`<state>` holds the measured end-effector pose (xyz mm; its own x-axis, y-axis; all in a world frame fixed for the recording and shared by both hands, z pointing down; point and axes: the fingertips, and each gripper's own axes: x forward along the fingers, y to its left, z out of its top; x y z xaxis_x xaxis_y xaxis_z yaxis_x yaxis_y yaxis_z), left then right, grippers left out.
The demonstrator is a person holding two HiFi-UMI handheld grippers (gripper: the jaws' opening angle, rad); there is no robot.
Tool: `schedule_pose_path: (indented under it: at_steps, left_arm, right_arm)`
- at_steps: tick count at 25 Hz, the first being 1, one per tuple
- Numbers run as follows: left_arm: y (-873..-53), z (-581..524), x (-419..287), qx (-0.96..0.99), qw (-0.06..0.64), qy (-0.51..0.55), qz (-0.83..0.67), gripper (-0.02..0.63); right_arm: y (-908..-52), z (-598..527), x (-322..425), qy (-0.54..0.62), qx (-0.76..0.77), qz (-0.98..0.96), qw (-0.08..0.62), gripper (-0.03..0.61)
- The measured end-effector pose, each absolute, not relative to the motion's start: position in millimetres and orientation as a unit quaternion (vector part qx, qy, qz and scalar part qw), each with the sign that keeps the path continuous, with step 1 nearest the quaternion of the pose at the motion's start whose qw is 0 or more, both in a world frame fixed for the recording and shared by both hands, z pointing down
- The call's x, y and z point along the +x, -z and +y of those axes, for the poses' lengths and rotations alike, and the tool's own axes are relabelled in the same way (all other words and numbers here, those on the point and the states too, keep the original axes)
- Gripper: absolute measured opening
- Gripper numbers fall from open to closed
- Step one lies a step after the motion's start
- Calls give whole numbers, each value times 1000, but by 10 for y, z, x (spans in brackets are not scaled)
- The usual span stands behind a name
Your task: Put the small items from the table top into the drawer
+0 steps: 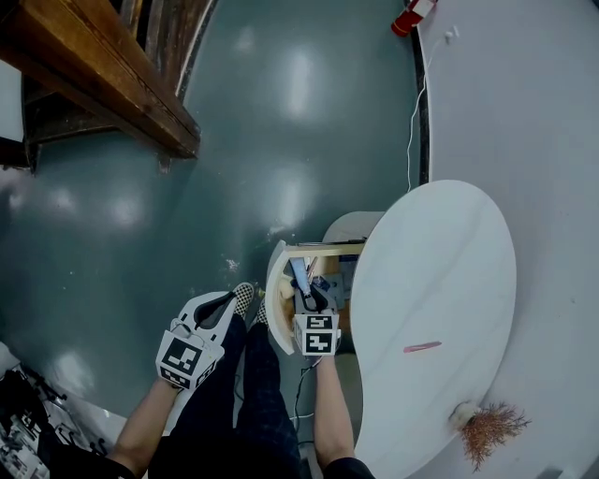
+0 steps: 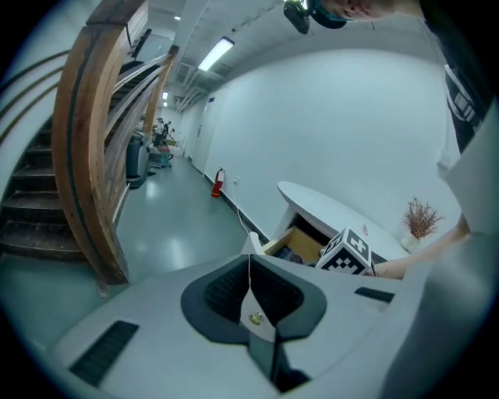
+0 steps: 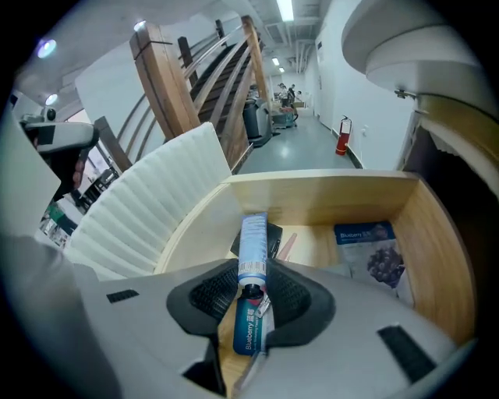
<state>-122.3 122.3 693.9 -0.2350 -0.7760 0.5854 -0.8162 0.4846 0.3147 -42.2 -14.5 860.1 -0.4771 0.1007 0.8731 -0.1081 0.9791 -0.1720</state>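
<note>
The wooden drawer (image 1: 323,250) (image 3: 327,199) stands pulled out from under the white oval table top (image 1: 440,271). My right gripper (image 1: 309,301) (image 3: 251,273) hangs over it, pointing steeply down, shut on a pale blue tube (image 3: 253,245) with a black cap. In the drawer lie a blueberry packet (image 3: 373,249), a black item and a pink stick. A dark blue sachet (image 3: 246,331) shows through the gap behind the cap. A pink item (image 1: 421,347) lies on the table top. My left gripper (image 1: 221,309) (image 2: 249,287) is shut on nothing, out over the floor to the left.
The drawer's ribbed white front (image 3: 148,210) stands on its left side. A vase of dried twigs (image 1: 489,428) sits at the table's near end. A wooden staircase (image 1: 103,75) rises at the far left. A red fire extinguisher (image 1: 409,19) stands by the wall. The person's legs are below me.
</note>
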Motion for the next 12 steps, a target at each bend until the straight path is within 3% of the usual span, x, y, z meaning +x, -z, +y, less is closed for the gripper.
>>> schedule_pose_path:
  at_steps: [12]
  left_arm:
    - [-6982,1227,-1245,500,360,-29,-787,20]
  right_arm:
    - [-8796,-91,-428,-90,-11,-824,560,127]
